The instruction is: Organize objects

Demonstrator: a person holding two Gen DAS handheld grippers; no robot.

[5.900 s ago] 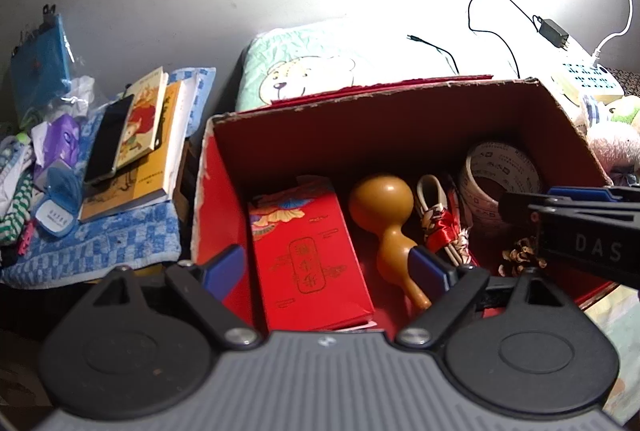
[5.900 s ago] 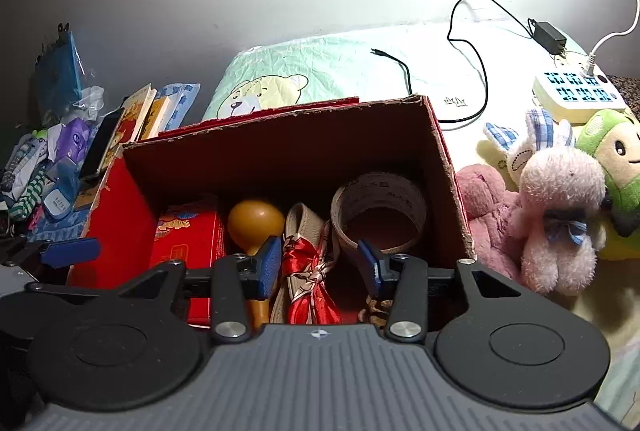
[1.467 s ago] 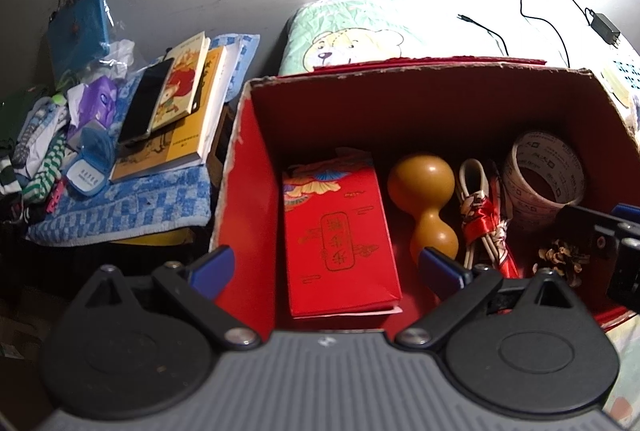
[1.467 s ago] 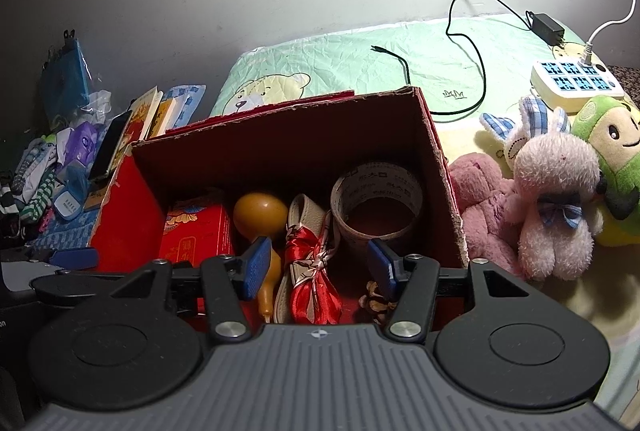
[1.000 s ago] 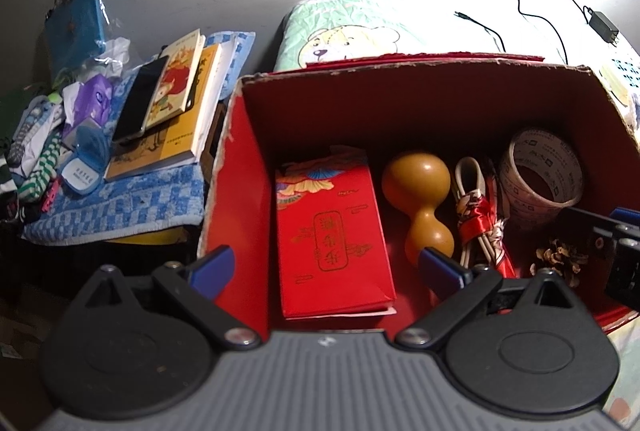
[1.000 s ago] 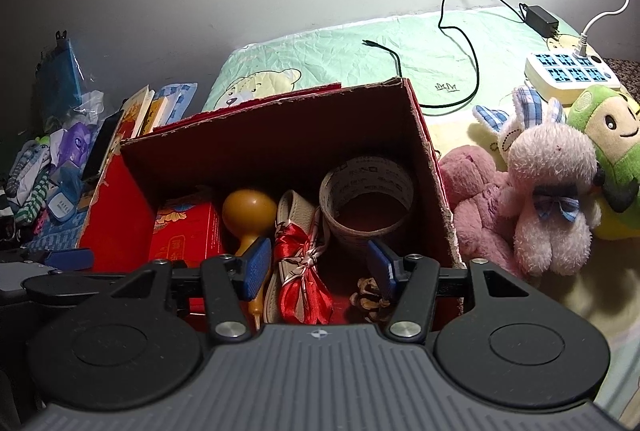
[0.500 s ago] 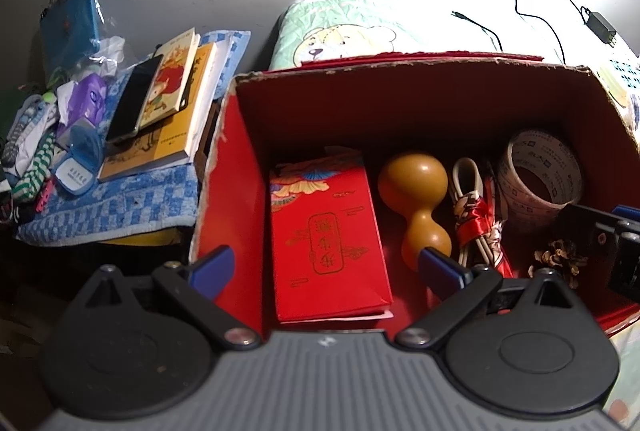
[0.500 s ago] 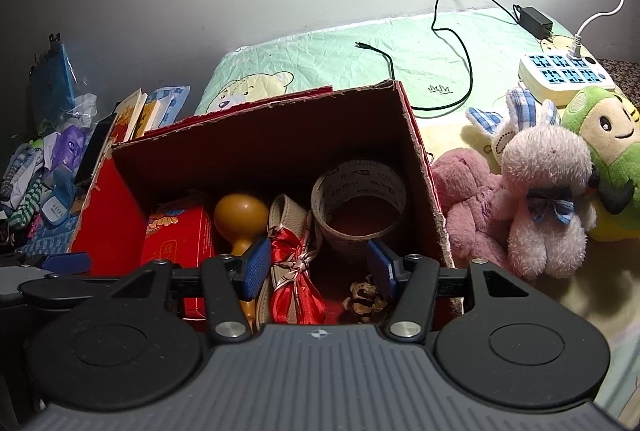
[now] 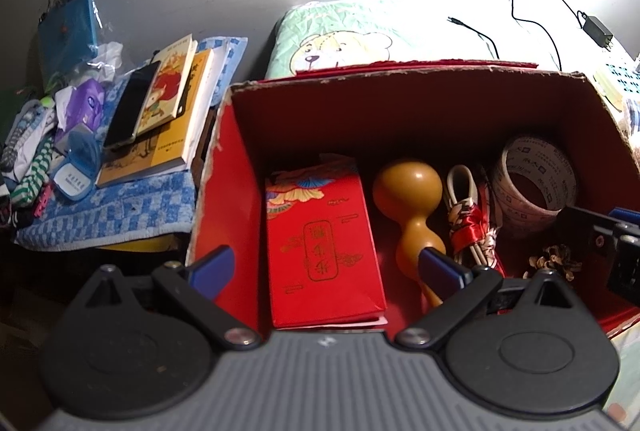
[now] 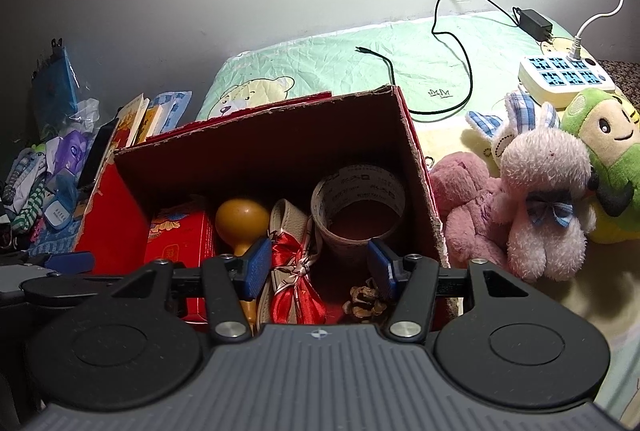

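A red cardboard box (image 9: pixel 224 215) (image 10: pixel 416 159) stands open on the bed. Inside lie a red envelope pack (image 9: pixel 322 243) (image 10: pixel 176 239), a tan gourd (image 9: pixel 410 203) (image 10: pixel 240 221), a cream strap tied with red ribbon (image 9: pixel 474 227) (image 10: pixel 294 271), a tape roll (image 9: pixel 532 187) (image 10: pixel 360 203) and a pine cone (image 9: pixel 554 261) (image 10: pixel 364 299). My left gripper (image 9: pixel 324 265) is open above the envelope pack and the box's near left wall. My right gripper (image 10: pixel 318 265) is open over the ribbon, nothing between its fingers.
Left of the box, books (image 9: pixel 164 111), a phone (image 9: pixel 130 103) and small items lie on a blue checked towel (image 9: pixel 112 211). Plush toys (image 10: pixel 540 183) sit right of the box. Behind are a bear-print pillow (image 10: pixel 360 67), a black cable (image 10: pixel 452 31) and a power strip (image 10: pixel 564 75).
Both views drifted slightly; the box sits a little further left in the right wrist view and the pine cone shows more. Both grippers stay open and empty.
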